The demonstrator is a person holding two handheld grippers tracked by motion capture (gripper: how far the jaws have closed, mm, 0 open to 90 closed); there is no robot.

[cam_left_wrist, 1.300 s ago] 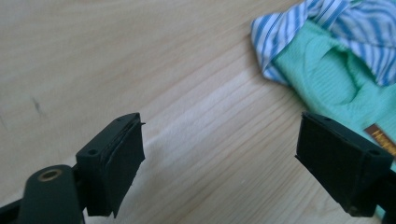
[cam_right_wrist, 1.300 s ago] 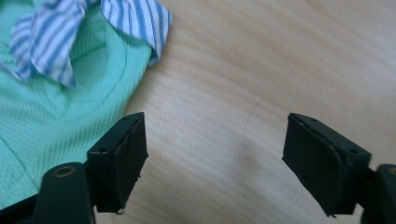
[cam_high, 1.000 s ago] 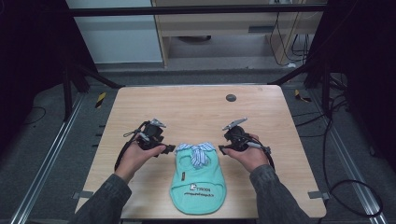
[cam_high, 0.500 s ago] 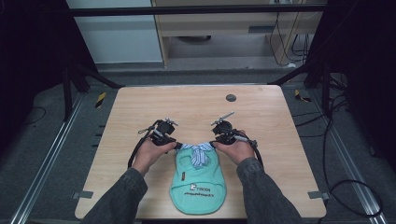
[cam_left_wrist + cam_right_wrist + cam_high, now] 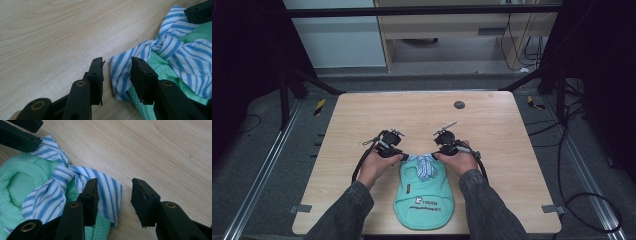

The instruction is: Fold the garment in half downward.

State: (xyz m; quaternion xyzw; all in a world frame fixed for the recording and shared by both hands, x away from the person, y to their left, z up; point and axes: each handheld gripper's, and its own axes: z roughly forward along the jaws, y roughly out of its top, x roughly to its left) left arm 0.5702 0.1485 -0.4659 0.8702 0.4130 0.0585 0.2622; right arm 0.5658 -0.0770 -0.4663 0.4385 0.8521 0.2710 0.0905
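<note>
A mint-green bib (image 5: 424, 202) lies flat near the table's front edge, its blue-and-white striped ties (image 5: 424, 165) knotted at the top. My left gripper (image 5: 404, 156) is at the knot's left side. In the left gripper view the left tie end (image 5: 121, 75) lies between the jaws of this gripper (image 5: 117, 62); they have just been closing, and a gap still shows beside the cloth. My right gripper (image 5: 437, 154) is at the knot's right side. Its jaws (image 5: 115, 182) have just been opening, and the right tie end (image 5: 107, 190) lies against one finger (image 5: 90, 195).
The bib rests on a light wooden table (image 5: 362, 120). A small dark round disc (image 5: 459, 105) sits near the far edge. Dark frame legs and cables stand on the floor around the table, and a cable trails from each gripper.
Both hands have moved inward along the table and a little down, ending at the two ends of the striped tie. The bib has not shifted.
</note>
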